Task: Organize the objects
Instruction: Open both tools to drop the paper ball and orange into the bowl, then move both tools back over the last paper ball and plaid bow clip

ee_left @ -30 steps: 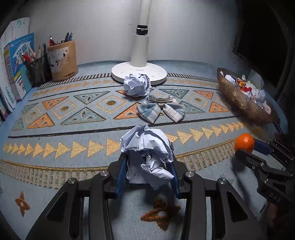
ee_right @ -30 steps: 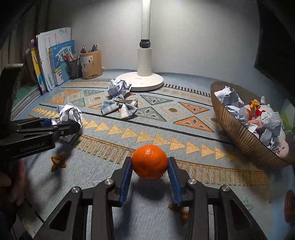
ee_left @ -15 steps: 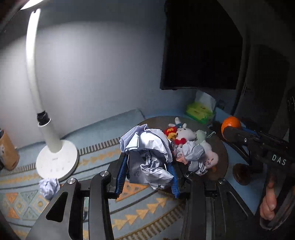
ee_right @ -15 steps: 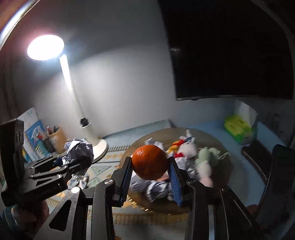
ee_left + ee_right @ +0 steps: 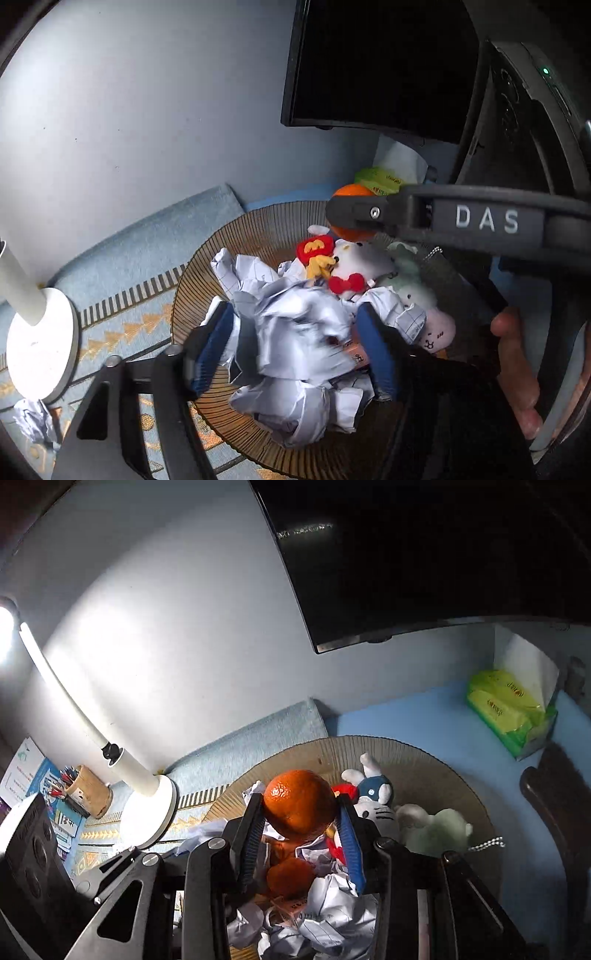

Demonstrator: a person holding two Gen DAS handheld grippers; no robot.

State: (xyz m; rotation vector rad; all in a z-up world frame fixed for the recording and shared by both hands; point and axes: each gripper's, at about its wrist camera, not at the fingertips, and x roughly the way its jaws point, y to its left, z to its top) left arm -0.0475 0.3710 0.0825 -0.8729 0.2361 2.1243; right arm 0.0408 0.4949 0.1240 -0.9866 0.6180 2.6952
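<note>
Two loads are over the woven basket (image 5: pixel 192 291) at once, so I want each release clean. My left tool (image 5: pixel 295 347) is opening right now: its blue pads (image 5: pixel 216 343) stand clear on both sides of the crumpled paper ball (image 5: pixel 299 332), which looks blurred and, I judge, is dropping onto the heap of paper and plush toys (image 5: pixel 354 266) already in the basket. I should hold that tool steady above the middle of the basket until the ball settles, then back it out toward six o'clock without snagging the pile.

My right tool (image 5: pixel 301 830) grips the orange (image 5: pixel 299 805) firmly between its pads, hanging above the basket's near side, with another orange (image 5: pixel 290 877) visible lower down among the papers. In the left view this tool crosses at about one o'clock, close to the far rim, with the person's hand (image 5: pixel 517 373) at four o'clock.

An orange rolls, so I would bring it low over a hollow in the pile before letting go, away from the rim, and open slowly. The risk, as I see it, is a bounce off the papers onto the desk (image 5: pixel 424 723), or the two tools knocking together. The lamp base (image 5: pixel 40 347) at nine o'clock stays well apart.
</note>
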